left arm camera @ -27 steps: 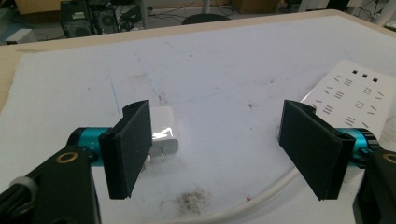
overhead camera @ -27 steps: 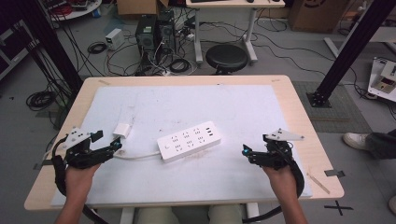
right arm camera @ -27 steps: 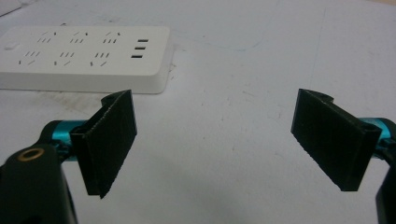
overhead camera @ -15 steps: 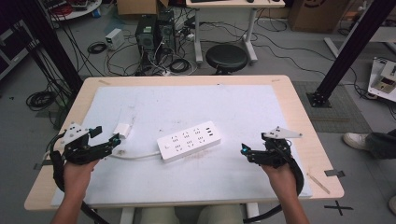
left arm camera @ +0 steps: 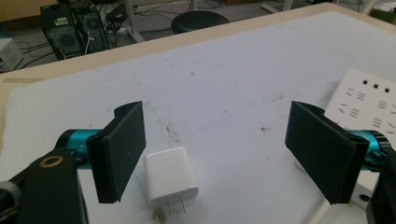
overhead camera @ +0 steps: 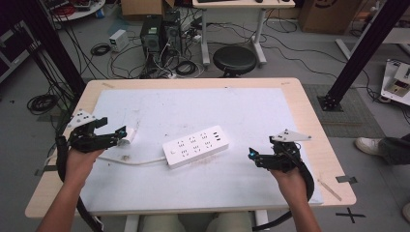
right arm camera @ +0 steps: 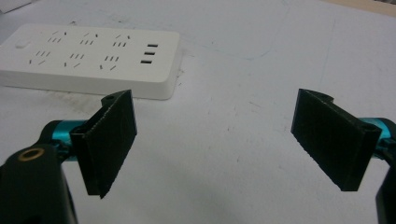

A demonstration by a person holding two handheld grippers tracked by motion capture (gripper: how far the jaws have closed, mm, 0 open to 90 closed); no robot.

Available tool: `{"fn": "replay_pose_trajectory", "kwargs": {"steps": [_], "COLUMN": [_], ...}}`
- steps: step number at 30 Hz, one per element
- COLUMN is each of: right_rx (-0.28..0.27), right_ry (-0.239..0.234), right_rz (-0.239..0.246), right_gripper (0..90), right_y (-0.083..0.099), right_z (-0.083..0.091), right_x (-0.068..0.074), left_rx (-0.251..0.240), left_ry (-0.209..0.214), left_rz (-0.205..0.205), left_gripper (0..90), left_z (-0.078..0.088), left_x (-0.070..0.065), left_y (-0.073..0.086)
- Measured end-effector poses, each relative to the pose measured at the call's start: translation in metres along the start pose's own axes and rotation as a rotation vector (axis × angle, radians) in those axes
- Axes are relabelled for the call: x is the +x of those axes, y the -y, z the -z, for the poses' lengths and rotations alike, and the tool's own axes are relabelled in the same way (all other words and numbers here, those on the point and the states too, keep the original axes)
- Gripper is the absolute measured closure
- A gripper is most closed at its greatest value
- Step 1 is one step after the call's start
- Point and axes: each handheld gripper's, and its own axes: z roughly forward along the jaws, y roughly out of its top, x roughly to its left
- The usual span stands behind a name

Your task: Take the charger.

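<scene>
Jaws of the left gripper [left arm camera: 215, 154] stand spread wide, and the white charger [left arm camera: 170, 175] lies flat on the tabletop [overhead camera: 203, 208] between them, close to one pad, with its prongs toward the camera. Jaws of the right gripper [right arm camera: 215, 144] are spread too, with nothing between them. Between both grippers lies the white power strip [overhead camera: 196, 145], its cable [overhead camera: 140, 160] running toward the left hand [overhead camera: 80, 162].

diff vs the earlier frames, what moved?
The left gripper slid rightward up to the white charger, jaws open with the charger between them, nothing gripped. The right gripper, the power strip and the charger stayed put.
</scene>
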Motion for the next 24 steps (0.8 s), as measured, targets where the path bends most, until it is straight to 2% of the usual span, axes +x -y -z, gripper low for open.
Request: {"fn": "replay_pose_trajectory", "kwargs": {"steps": [3, 4, 8, 12, 13, 15, 16, 24], "right_rx": [0.002, 0.004, 0.001, 0.005, 0.009, 0.009, 0.008, 0.012], "right_ry": [0.004, 0.008, 0.009, 0.011, 0.011, 0.011, 0.012, 0.007], "right_rz": [-0.002, -0.004, 0.003, -0.002, -0.005, -0.004, -0.002, 0.001], "right_gripper": [14.6, 14.6, 14.6, 14.6, 14.6, 14.6, 14.6, 14.6], "right_y": [-0.001, -0.002, -0.002, -0.002, -0.002, -0.002, -0.002, -0.003], "right_z": [0.001, 0.002, 0.003, 0.003, 0.003, 0.002, 0.001, 0.0], "right_x": [-0.001, 0.0, 0.0, 0.001, 0.001, 0.001, 0.001, 0.001], "left_rx": [0.024, 0.041, 0.108, 0.129, 0.16, 0.17, 0.183, 0.244], "left_ry": [-0.01, -0.019, -0.054, -0.077, -0.1, -0.105, -0.117, -0.132], "left_rz": [0.011, 0.03, 0.076, 0.088, 0.092, 0.096, 0.111, 0.136], "left_gripper": [20.4, 20.4, 20.4, 20.4, 20.4, 20.4, 20.4, 20.4], "left_z": [-0.006, -0.013, -0.025, -0.031, -0.039, -0.041, -0.045, -0.058], "left_x": [0.007, 0.013, 0.021, 0.022, 0.024, 0.025, 0.026, 0.026], "left_y": [0.0, 0.001, 0.005, 0.006, 0.01, 0.011, 0.015, 0.027]}}
